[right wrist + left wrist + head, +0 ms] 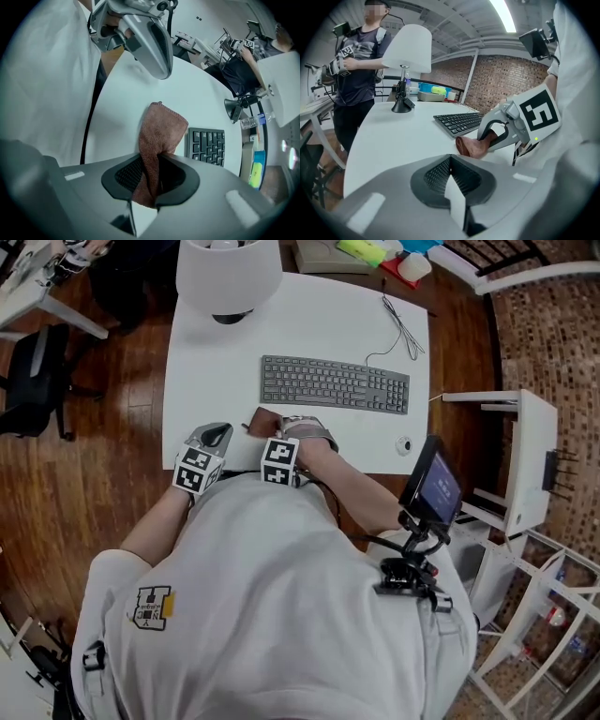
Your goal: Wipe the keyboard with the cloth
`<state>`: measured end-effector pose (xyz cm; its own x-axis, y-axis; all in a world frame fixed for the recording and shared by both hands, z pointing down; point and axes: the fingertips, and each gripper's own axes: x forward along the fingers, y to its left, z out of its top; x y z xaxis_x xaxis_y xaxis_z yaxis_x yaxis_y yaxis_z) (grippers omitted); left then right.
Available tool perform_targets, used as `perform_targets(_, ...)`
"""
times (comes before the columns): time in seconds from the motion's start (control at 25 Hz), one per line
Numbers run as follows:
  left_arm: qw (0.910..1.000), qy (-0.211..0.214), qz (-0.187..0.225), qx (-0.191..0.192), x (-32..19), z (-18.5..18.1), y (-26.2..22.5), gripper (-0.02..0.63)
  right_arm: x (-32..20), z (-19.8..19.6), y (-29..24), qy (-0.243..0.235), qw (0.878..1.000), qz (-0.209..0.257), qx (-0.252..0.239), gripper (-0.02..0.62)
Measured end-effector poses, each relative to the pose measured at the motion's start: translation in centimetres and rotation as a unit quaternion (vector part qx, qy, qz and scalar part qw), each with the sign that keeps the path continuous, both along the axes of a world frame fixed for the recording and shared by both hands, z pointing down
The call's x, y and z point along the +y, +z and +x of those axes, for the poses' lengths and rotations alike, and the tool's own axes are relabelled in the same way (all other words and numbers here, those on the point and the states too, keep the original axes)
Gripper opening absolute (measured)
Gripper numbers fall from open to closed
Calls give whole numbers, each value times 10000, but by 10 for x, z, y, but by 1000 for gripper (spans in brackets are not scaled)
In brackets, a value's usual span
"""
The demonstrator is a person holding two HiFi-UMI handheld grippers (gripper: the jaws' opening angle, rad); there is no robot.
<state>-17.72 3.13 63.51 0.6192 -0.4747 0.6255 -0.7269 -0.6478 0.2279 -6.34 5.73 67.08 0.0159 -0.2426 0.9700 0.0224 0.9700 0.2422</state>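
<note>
white table (202, 381), wood floor (112, 484), white lamp (228, 277), brick wall (506, 75), ceiling strip light (504, 16), perhaps an office chair (33, 381)

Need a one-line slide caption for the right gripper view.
Right gripper clamps the brown cloth over the white table, keyboard beside it, left gripper nearby.

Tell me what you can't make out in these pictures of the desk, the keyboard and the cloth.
Left gripper view: one end of the grey keyboard is hidden behind the right gripper.
Head view: the brown terry cloth is mostly hidden under that gripper; only a corner shows.
Head view: the small round object near the edge of the white table is too small to identify.
</note>
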Motion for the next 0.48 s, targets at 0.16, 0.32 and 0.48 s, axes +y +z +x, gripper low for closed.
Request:
perform_targets(0.16, 9999, 104, -20, -11, -1, 3, 1, 0, -5, 3, 2, -46, 9999, -68, 80, 97)
perform_targets(0.32, 9998, 199, 11, -4, 2, 1, 0, 0, -4, 2, 3, 45, 10000, -30, 12, 101)
perform_targets(0.48, 9995, 318, -5, 20, 0, 3, -1, 0, -9, 2, 1, 246, 9996, 8, -166, 106)
